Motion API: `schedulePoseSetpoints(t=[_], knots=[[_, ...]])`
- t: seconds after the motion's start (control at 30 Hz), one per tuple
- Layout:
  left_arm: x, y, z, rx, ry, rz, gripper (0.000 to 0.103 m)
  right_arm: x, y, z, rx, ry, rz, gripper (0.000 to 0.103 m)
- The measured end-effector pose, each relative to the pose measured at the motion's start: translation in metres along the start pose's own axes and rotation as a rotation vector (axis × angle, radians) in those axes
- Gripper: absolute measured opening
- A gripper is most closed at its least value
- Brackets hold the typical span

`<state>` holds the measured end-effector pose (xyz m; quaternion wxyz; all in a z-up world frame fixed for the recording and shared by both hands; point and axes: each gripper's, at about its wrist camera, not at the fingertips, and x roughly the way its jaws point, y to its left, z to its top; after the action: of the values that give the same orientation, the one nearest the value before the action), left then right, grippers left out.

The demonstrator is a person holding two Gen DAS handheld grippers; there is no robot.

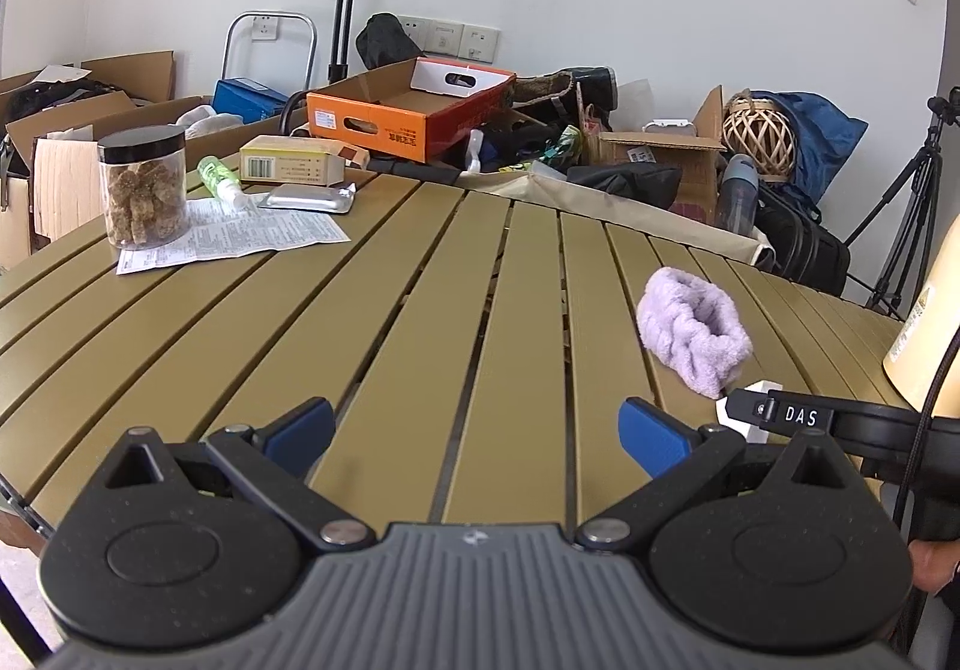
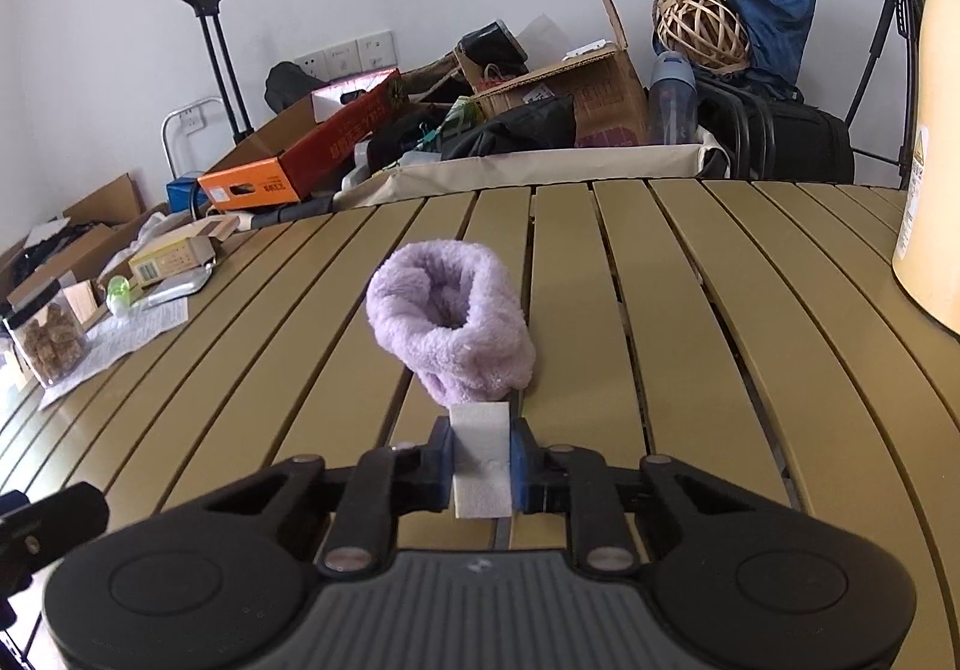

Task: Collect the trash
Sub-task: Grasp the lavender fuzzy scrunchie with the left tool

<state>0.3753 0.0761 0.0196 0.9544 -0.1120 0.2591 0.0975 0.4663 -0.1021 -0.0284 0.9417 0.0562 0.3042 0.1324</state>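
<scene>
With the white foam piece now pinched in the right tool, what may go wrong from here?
1. The white foam block is soft and only partly between the pads of the right tool; it may slip or deform when lifted.
2. The purple fuzzy cloth lies just beyond the block and seems to touch it; it might drag along.
3. The left tool hovers open close by, so the tools may collide.

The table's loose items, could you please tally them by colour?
White: 2, foam block, leaflet
Purple: 1, fuzzy band
Green: 1, small bottle
Silver: 1, blister pack
Yellow: 1, box
Clear: 1, jar
Total: 7
</scene>
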Motion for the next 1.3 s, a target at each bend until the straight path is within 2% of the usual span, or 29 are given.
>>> schedulePoseSetpoints(t=[0.27, 0.47, 0.97, 1.1, 1.3], knots=[[0.0, -0.02, -0.006, 0.04, -0.006, -0.021, 0.103, -0.022, -0.027, 0.004, 0.06, -0.07, -0.011, 0.017], [0.005, -0.044, -0.005, 0.062, 0.008, -0.004, 0.103, -0.039, -0.062, 0.009, 0.15, -0.123, -0.025, 0.017], [0.041, -0.14, 0.033, 0.159, 0.008, -0.024, 0.103, -0.081, -0.165, 0.001, 0.31, -0.233, -0.146, 0.017], [0.06, -0.16, 0.044, 0.16, 0.015, -0.011, 0.103, -0.09, -0.19, -0.004, 0.348, -0.244, -0.176, 0.017], [0.098, -0.167, 0.053, 0.083, 0.093, 0.008, 0.103, -0.098, -0.217, -0.01, 0.378, -0.271, -0.233, 0.017]])
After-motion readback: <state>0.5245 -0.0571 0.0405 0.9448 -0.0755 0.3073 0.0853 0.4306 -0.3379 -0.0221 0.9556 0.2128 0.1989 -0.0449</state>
